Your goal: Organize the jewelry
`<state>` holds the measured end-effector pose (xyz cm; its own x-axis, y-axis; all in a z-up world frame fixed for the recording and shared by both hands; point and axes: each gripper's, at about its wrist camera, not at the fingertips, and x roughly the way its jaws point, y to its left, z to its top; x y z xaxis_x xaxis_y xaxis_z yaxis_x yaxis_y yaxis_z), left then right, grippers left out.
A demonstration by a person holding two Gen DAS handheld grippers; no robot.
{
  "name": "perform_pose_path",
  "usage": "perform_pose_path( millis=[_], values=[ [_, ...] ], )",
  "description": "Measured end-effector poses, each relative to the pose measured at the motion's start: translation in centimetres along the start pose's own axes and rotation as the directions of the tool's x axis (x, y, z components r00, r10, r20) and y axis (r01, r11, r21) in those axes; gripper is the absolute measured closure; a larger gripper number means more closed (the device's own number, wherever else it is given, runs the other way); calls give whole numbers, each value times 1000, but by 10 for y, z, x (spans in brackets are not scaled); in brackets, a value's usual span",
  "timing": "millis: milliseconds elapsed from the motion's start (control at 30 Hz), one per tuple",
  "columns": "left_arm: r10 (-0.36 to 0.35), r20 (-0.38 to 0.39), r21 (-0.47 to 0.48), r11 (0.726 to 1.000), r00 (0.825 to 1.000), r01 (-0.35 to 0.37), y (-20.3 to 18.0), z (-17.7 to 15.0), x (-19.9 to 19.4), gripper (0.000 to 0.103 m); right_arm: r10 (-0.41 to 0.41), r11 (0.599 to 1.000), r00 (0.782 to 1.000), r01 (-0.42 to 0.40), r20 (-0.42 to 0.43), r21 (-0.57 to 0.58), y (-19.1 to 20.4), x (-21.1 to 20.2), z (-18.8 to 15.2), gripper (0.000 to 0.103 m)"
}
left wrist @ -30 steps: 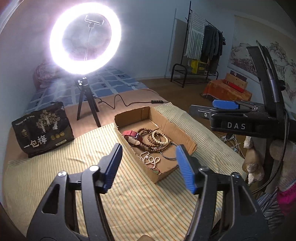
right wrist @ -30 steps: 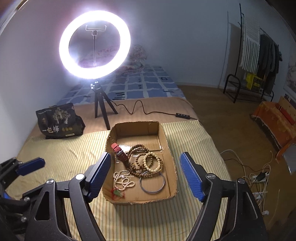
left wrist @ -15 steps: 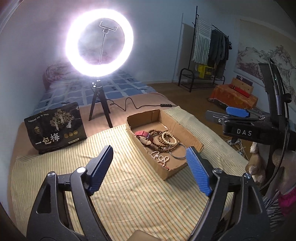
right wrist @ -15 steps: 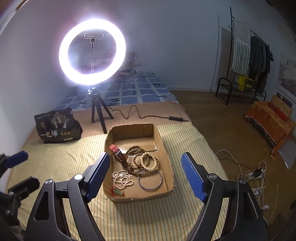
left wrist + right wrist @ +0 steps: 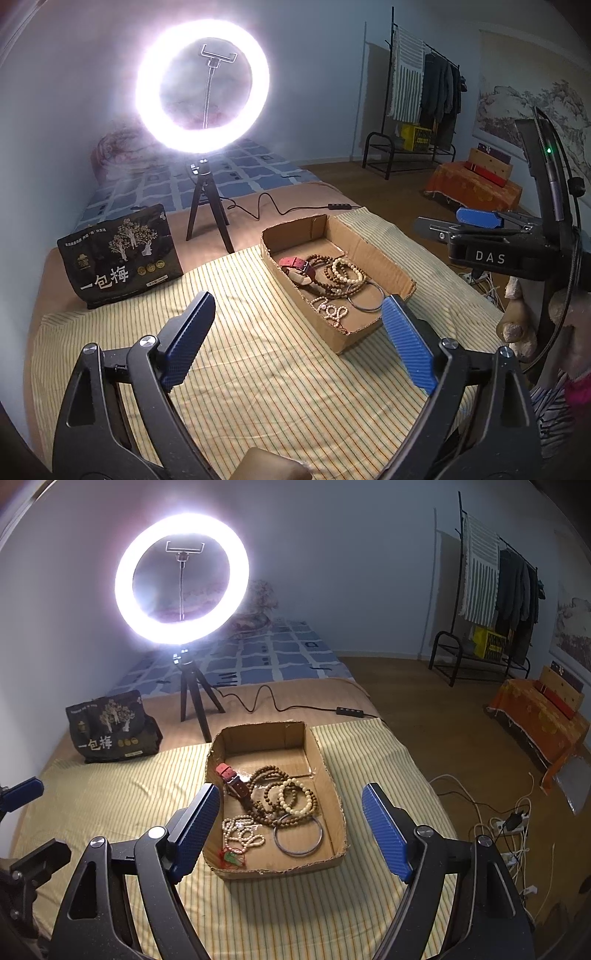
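A shallow cardboard box (image 5: 325, 771) (image 5: 343, 232) lies on the striped cloth. It holds a red-strapped watch (image 5: 231, 775) (image 5: 295, 264), brown and cream bead bracelets (image 5: 291, 799) (image 5: 341, 277), a pale bead string (image 5: 242, 832), a metal bangle (image 5: 298, 838) (image 5: 367, 297) and a small green and red charm (image 5: 231, 858). My right gripper (image 5: 291, 819) is open and empty, above the box's near end. My left gripper (image 5: 295, 332) is open and empty, left of the box. The right gripper also shows in the left wrist view (image 5: 476, 218).
A lit ring light on a tripod (image 5: 183, 579) stands behind the box, its cable (image 5: 280, 705) trailing right. A black printed bag (image 5: 110, 725) stands at the back left. The bed's right edge drops to a floor with cables and a power strip (image 5: 509, 823).
Both grippers have drawn back and up from the box, so it looks smaller and farther. The left gripper's view has swung left. Both stay open and empty.
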<state>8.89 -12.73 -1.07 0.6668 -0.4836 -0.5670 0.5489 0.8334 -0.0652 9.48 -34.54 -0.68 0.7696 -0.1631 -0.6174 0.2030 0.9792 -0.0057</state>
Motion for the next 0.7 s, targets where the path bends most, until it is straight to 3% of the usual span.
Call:
perform_pose_path(
  millis=[700],
  values=[
    [38,-18,-10,999,999,-38,0,0,0,3,-20,1000,1000,20,0,-15,0,-1,-2,24]
  ],
)
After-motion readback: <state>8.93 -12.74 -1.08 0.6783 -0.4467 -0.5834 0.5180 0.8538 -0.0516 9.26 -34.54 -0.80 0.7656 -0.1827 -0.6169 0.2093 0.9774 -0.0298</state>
